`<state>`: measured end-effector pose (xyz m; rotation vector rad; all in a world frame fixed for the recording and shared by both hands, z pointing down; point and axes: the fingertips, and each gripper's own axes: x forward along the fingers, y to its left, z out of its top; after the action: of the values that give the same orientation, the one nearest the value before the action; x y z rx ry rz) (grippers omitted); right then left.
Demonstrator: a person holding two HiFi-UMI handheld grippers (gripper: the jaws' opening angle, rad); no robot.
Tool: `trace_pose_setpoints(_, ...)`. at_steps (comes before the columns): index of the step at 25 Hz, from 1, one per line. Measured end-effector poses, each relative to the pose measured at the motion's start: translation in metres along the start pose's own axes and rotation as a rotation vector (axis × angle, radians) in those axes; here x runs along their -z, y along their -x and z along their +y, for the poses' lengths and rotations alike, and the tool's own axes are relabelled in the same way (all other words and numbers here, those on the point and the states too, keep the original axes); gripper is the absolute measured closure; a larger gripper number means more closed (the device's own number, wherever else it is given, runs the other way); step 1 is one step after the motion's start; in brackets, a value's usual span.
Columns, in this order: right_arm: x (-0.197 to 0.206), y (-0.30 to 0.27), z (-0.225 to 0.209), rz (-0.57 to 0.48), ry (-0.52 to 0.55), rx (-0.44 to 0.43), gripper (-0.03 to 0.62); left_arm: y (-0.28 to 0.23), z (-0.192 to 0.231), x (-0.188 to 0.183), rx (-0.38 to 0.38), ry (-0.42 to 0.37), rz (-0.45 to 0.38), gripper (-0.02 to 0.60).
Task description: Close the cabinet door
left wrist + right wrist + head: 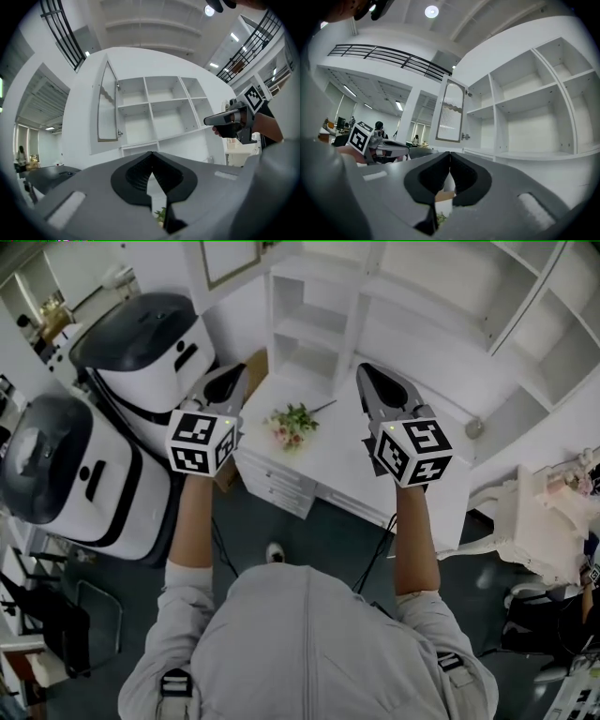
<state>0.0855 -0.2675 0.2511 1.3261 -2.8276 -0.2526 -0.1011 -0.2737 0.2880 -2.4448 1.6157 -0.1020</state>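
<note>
Approach stage of closing the cabinet door. The white-framed cabinet door with a ribbed translucent panel (107,107) stood swung wide open, hung at the left side of the white open-shelf cabinet (161,110) that rose above the back edge of the white counter (349,460). The left gripper (151,154) and the right gripper (449,153) were both held level in front of the person, well apart from the door. Each had its jaws clenched together on nothing. A small bunch of pink and green flowers (292,424) lay on the counter nearer its left edge, between the two grippers in the head view. Judged from this arrangement, the door had not yet been contacted. The next move would call for carrying one gripper, probably the left, up to the door's outer face. It could then press the panel round its hinge line into the leftmost compartment, with no grasp needed.
</note>
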Motion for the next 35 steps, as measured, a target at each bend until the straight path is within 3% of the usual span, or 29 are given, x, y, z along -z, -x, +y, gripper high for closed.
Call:
trace_pose_setpoints(11,-0.006,-0.156,0.071,0.004,0.02,-0.198,0.463,0.014,0.127,0.027,-0.174,-0.022,0.062,0.552)
trace_pose_setpoints(21,-0.042,-0.274,0.125,-0.036,0.059,-0.287,0.388,0.032,0.197,0.039,-0.238,-0.027,0.077,0.552)
trace_pose_setpoints(35,-0.064,-0.359,0.132,-0.071,0.033,-0.203,0.275,0.04,0.228,0.072,-0.247,0.052,0.124,0.555)
